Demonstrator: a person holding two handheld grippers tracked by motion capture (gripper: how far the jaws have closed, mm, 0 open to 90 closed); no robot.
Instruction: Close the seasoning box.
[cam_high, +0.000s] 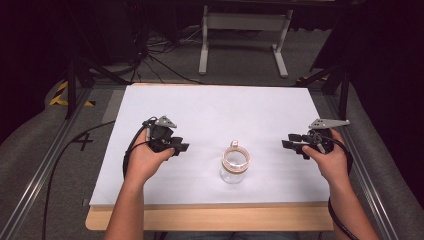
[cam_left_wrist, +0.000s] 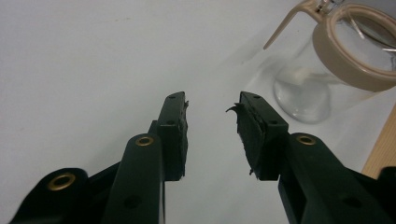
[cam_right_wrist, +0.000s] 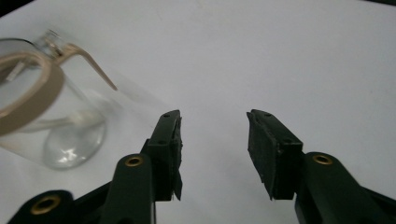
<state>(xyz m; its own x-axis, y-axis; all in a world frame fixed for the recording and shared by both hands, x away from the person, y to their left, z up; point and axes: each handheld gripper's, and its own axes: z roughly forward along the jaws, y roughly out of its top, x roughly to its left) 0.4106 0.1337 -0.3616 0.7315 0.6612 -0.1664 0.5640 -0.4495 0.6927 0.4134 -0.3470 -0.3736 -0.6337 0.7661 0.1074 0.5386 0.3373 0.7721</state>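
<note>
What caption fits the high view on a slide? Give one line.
Clear glass jar upright on the white table, between open left gripper and right gripper, both empty.

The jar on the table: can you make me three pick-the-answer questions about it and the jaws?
1. Where is the glass jar?
A. between the two grippers
B. left of both
C. on the floor

2. What colour is the jar's rim band?
A. red
B. tan
C. blue

3. What do the left gripper and right gripper hold?
A. the jar
B. a lid
C. nothing

Answers: 1 A, it stands on the white table between them. 2 B, the band looks tan. 3 C, both pairs of jaws stand open with only table between.
</note>
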